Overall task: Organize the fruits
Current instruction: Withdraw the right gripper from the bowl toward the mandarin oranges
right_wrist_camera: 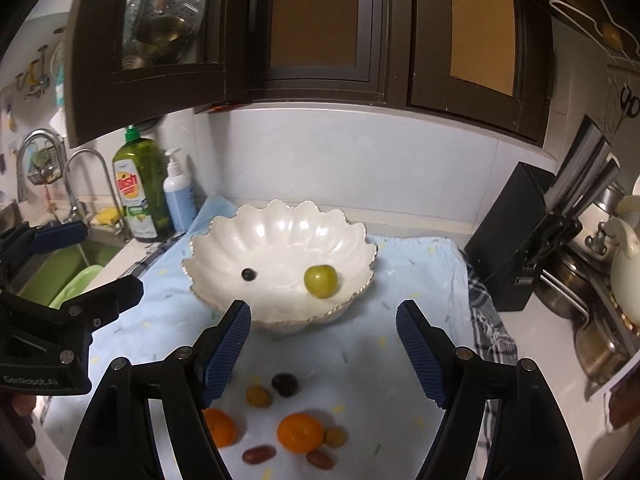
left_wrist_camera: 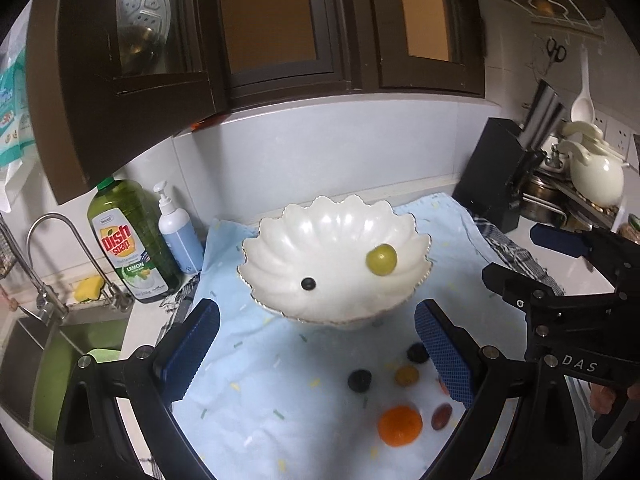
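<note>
My left gripper (left_wrist_camera: 316,344) hangs released over the blue cloth (left_wrist_camera: 280,400). In the white bowl (right_wrist_camera: 280,240) beyond lie a blueberry (right_wrist_camera: 248,274) and a green grape (right_wrist_camera: 321,275). My right gripper (right_wrist_camera: 324,352) gapes empty above oranges (right_wrist_camera: 300,432) and grapes (right_wrist_camera: 259,395).

Open cloth (right_wrist_camera: 360,360) is left between the shell-shaped bowl (right_wrist_camera: 280,224) and the near fruit cluster. The right is blocked by the knife block (right_wrist_camera: 508,240), the far left by the dish soap bottle (right_wrist_camera: 140,188).
</note>
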The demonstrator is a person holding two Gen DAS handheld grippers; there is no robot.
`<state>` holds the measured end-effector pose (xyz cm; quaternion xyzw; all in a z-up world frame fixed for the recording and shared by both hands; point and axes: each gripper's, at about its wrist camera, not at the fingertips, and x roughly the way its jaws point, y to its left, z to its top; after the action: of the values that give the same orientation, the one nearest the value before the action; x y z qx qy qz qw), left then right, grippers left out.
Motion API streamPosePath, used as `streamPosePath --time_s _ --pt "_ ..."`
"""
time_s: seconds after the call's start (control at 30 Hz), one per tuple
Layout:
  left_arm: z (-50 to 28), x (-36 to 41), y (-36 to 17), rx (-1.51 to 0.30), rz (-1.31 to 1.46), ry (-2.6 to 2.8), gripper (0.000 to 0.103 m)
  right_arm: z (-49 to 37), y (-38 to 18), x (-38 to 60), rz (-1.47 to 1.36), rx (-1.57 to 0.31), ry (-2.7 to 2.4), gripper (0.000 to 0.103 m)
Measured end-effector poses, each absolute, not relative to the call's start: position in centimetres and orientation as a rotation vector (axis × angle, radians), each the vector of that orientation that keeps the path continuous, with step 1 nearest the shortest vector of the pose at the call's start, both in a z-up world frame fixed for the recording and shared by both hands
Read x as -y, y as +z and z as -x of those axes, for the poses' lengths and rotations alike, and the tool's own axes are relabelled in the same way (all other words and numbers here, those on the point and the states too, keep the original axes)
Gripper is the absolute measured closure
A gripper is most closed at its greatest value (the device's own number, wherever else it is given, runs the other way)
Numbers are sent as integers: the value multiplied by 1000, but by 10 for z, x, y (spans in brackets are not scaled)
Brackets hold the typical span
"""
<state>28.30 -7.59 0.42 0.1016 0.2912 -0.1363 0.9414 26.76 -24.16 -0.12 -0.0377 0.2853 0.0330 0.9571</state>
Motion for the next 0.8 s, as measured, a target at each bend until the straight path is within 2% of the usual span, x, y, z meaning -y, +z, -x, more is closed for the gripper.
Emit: streamPosePath --time_s 0.27,0.8 --pt "-253 82 -7 -593 -232 -273 3 -243 -19 246 69 -600 109 27" --pt "-232 94 -63 -702 -201 -280 3 -235 -74 250 101 -739 214 27"
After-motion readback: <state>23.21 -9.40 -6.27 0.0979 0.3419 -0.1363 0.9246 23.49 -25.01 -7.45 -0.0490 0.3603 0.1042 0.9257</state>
